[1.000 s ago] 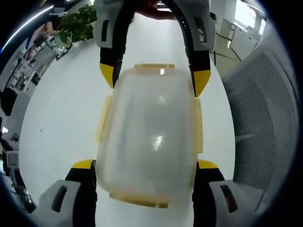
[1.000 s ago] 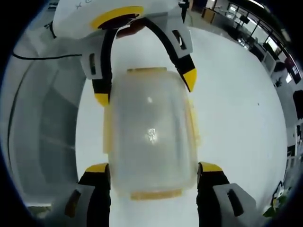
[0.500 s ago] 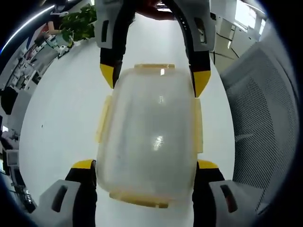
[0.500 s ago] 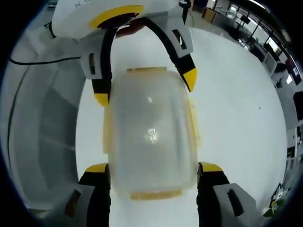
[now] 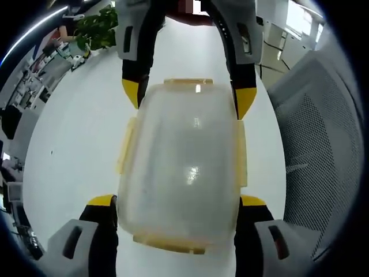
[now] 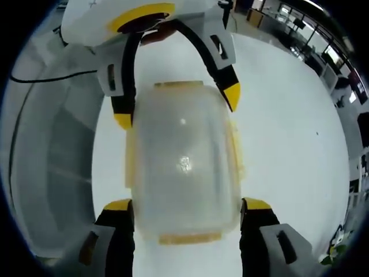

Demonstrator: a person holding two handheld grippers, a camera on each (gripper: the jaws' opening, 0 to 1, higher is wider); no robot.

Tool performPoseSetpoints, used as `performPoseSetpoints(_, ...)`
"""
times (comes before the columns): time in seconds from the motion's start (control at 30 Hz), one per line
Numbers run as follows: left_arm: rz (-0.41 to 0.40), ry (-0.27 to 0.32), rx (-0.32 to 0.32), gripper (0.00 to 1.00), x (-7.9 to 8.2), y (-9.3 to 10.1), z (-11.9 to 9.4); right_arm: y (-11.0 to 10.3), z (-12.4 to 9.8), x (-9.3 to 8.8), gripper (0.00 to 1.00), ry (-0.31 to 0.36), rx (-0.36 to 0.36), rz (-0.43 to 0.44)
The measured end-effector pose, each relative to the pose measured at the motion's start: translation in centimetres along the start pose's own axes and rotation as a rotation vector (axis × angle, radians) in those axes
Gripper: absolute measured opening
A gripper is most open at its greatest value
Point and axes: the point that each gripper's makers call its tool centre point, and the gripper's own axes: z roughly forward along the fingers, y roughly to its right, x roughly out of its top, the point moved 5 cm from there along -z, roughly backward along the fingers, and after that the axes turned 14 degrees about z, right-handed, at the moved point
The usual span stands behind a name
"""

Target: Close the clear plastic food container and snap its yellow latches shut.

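The clear plastic container [image 5: 184, 167] has its lid on and yellow latches along its rim, one at the far end [image 5: 188, 81] and one on the side [image 5: 241, 153]. My left gripper [image 5: 177, 202] is shut on its near end, with a yellow-tipped jaw pressed against each side. My right gripper [image 5: 188, 95] grips the opposite end, coming in from the top. In the right gripper view the same container [image 6: 181, 161] sits between the right gripper's [image 6: 187, 205] jaws, and the left gripper [image 6: 176, 107] holds the far end. The latch [image 6: 190, 236] lies flat.
A white table [image 5: 75, 133] lies under the container. A grey mesh chair [image 5: 323, 144] stands close on one side, also seen as the chair [image 6: 52, 161] with a black cable [image 6: 52, 72] across it. A green plant [image 5: 95, 29] and office desks lie far off.
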Motion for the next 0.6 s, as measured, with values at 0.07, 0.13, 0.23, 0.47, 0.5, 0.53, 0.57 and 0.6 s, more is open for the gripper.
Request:
performPoseSetpoints(0.07, 0.0, 0.0, -0.001, 0.85, -0.01, 0.0, 0.01, -0.02, 0.01, 0.03, 0.75, -0.001, 0.001, -0.001)
performPoseSetpoints(0.13, 0.0, 0.002, -0.001, 0.85, -0.02, -0.01, 0.03, 0.0, 0.05, 0.03, 0.75, -0.002, 0.001, -0.001)
performPoseSetpoints(0.23, -0.001, 0.001, -0.002, 0.85, -0.01, -0.01, 0.06, 0.03, 0.09, 0.02, 0.75, -0.002, 0.005, -0.002)
performPoseSetpoints(0.47, 0.003, 0.0, 0.0, 0.85, -0.09, -0.2, 0.03, 0.11, 0.04, 0.13, 0.75, 0.002, 0.004, 0.0)
performPoseSetpoints(0.5, 0.003, 0.0, 0.0, 0.85, -0.11, -0.24, 0.04, 0.17, 0.06, 0.13, 0.75, 0.003, 0.005, 0.0)
performPoseSetpoints(0.53, 0.003, 0.0, 0.0, 0.85, -0.12, -0.26, 0.06, 0.19, 0.07, 0.13, 0.75, 0.004, 0.005, 0.0)
performPoseSetpoints(0.57, 0.003, -0.001, 0.0, 0.85, -0.14, -0.3, 0.08, 0.21, 0.08, 0.14, 0.75, 0.004, 0.005, 0.0)
performPoseSetpoints(0.6, 0.003, -0.002, 0.001, 0.85, -0.13, -0.31, 0.07, 0.25, 0.09, 0.15, 0.75, 0.004, 0.005, -0.001)
